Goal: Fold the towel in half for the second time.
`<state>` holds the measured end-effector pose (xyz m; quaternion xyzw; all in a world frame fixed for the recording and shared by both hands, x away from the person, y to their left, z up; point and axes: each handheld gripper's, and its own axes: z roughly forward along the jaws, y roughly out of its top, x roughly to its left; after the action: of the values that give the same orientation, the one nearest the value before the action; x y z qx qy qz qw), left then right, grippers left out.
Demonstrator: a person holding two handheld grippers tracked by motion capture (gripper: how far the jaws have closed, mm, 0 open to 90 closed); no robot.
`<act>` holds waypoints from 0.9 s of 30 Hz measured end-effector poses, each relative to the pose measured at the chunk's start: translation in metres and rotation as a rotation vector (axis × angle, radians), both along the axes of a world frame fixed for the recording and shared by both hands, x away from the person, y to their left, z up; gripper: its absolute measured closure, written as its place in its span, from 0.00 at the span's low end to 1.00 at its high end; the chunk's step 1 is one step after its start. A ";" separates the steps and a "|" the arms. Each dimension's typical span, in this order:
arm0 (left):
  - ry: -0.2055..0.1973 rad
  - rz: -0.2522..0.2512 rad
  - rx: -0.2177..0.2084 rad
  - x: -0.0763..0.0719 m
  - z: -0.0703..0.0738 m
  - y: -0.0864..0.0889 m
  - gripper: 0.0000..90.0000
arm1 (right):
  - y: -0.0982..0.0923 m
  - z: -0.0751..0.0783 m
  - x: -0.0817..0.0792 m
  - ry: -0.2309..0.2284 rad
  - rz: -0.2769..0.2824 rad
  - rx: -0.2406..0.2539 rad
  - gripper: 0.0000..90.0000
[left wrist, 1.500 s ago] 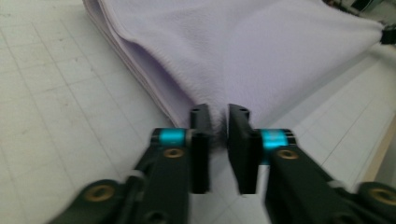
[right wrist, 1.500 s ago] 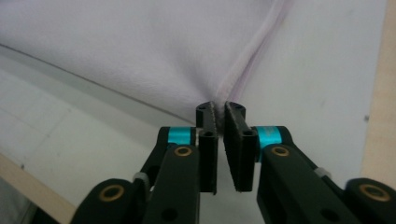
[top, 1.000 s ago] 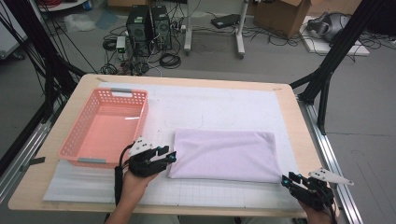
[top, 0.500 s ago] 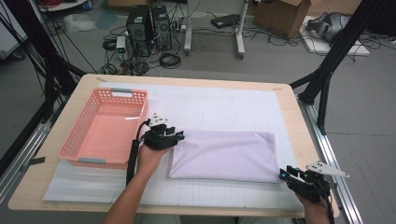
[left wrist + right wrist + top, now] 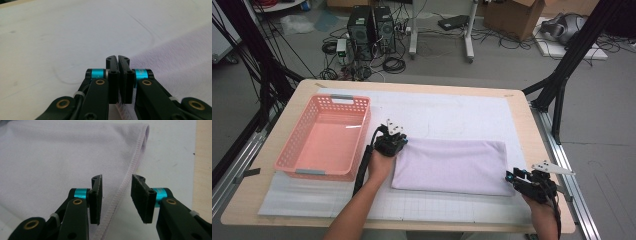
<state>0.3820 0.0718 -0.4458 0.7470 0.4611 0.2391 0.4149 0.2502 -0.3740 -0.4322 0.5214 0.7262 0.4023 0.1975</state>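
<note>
A folded lilac cloth [image 5: 452, 165] lies flat on the white mat. At its far left corner sits my left gripper [image 5: 399, 142]. Its jaws have just been closing and now meet, with a thin edge of the cloth [image 5: 180, 57] pinched low between the pads of the left gripper [image 5: 117, 58]. Low over the cloth's near right corner is my right gripper [image 5: 512, 176]. In the right gripper view that gripper [image 5: 116, 180] stands open, and the stitched hem of the cloth [image 5: 62, 157] runs between the pads without being pressed.
A pink plastic basket [image 5: 314, 172] stands empty on the left of the mat, just beside my left forearm. The white mat [image 5: 452, 115] covers most of the wooden table [image 5: 537, 130]. Bare mat lies beyond the cloth. Black frame legs flank the table.
My left hand has moved away from me along the cloth's left edge to its far corner, and its jaws have shut there. The right gripper has edged left toward the near right corner.
</note>
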 end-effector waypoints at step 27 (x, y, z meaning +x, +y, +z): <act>0.023 -0.138 -0.191 -0.016 0.009 0.019 0.56 | 0.140 0.005 0.141 0.099 0.460 -0.114 0.94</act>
<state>0.3661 0.0909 -0.4364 0.7367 0.4342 0.1564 0.4943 0.3908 -0.2342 -0.4274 0.3494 0.8561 0.3691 0.0937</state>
